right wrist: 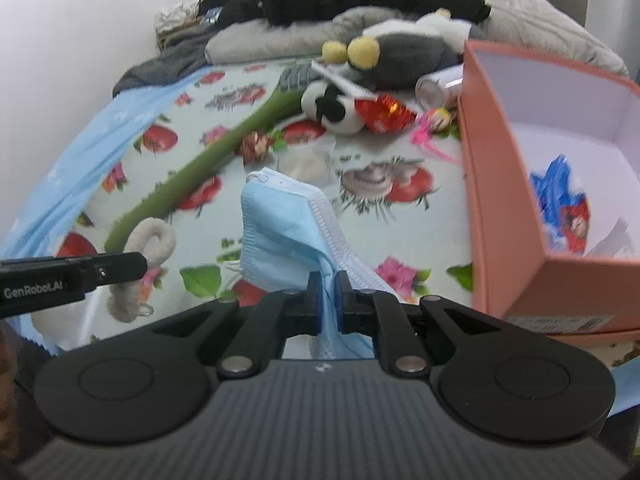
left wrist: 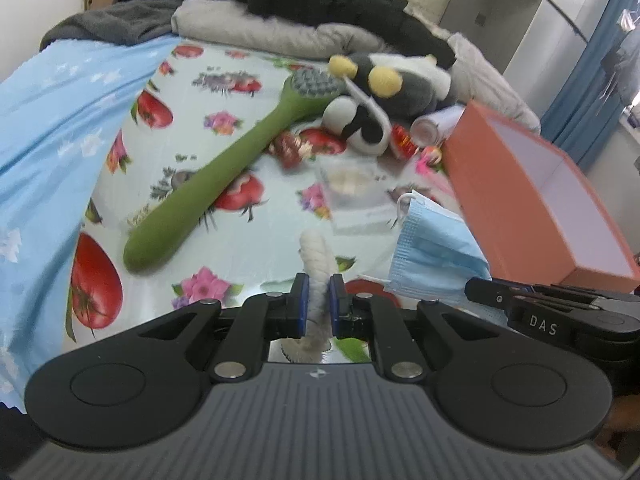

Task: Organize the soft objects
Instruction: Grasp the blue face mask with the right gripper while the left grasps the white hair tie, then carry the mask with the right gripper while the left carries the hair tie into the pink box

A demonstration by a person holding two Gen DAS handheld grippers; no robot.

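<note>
One blue-red packet [right wrist: 568, 210] — right-wrist view only.

Each fisheye camera rides just behind its own hand-held gripper, angled down, close over the bed [left wrist: 248, 80]; both views share the orange box [right wrist: 516, 240] ahead.

Soft, even daylight fills both pictures, with no dark shadows. Things far past the jaws, like the plush toy [left wrist: 384, 92] and green brush [left wrist: 224, 176], look smeared and blurry. The edges bend round and go dark
</note>
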